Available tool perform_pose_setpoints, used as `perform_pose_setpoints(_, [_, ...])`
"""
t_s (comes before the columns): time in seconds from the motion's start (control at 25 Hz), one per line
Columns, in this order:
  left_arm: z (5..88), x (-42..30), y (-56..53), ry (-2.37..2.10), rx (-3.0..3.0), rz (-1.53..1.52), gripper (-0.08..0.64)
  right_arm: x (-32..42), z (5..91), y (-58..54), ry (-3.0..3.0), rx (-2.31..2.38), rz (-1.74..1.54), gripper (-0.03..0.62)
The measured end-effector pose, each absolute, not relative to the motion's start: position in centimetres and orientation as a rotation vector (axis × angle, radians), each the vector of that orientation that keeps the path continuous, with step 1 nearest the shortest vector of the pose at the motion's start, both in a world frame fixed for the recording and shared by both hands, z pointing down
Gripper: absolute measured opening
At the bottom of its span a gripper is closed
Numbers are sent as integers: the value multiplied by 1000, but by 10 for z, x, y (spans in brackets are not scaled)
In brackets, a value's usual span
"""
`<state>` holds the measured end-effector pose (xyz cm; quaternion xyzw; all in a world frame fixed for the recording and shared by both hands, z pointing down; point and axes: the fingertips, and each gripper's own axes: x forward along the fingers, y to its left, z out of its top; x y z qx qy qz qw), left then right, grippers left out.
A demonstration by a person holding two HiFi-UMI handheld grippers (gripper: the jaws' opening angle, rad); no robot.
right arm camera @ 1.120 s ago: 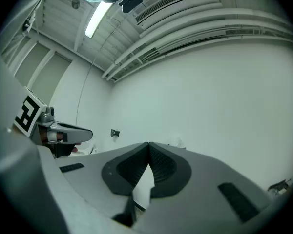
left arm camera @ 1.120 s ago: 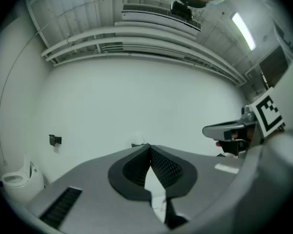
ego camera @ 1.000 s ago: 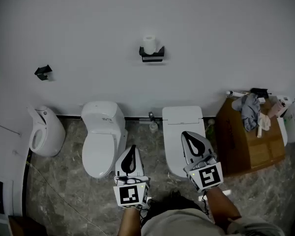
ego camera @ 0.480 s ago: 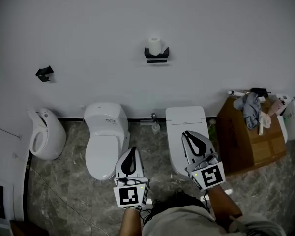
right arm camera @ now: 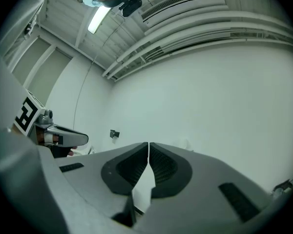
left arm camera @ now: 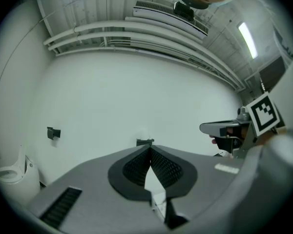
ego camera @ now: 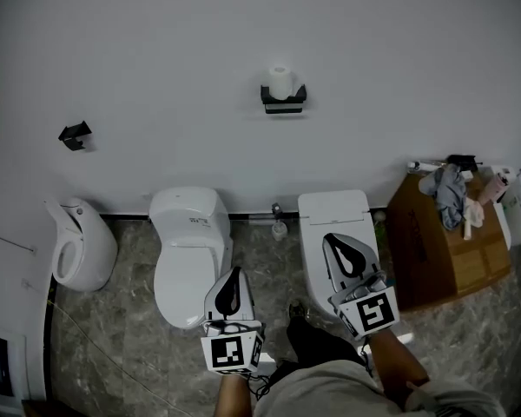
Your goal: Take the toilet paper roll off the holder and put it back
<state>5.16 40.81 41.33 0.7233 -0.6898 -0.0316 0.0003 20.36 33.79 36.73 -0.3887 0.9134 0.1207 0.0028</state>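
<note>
1. The roll (ego camera: 280, 80) stands upright on the holder (ego camera: 283, 99) high on the wall, well apart from both grippers, so the step is likely the approach.
2. The left fingers (left arm camera: 135, 167) and right fingers (right arm camera: 133, 168) are pressed together, holding nothing. Spread one pair before arriving, close on the roll's sides, and lift gently.
3. Count: one roll, one holder, two toilets (ego camera: 187, 259), one urinal (ego camera: 76, 248), one box (ego camera: 447, 254).

White wall (ego camera: 156, 42), grey stone floor (ego camera: 113, 346) (toilet (ego camera: 187, 263), urinal (ego camera: 80, 252))
</note>
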Motion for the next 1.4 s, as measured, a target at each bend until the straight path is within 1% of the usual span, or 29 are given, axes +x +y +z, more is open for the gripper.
perform_pose_setpoints(0.16, [423, 35, 361, -2159, 2277, -81, 3, 185, 379, 291, 2863, -1213, 373, 6])
perform_pose_setpoints(0.4, [420, 6, 264, -2146, 2293, -43, 3, 155, 382, 199, 2873, -1215, 354, 6])
perform_pose_setpoints(0.76, [426, -6, 136, -2107, 2284, 24, 3, 145, 389, 72, 2880, -1255, 275, 5])
perform_pose_setpoints(1.24, [442, -25, 22, -1966, 2381, 27, 3, 124, 403, -15, 2873, -1368, 221, 6])
perform_pose_setpoints(1.4, [445, -33, -29, -1869, 2463, 28, 3, 119, 410, -48, 2855, -1492, 204, 6])
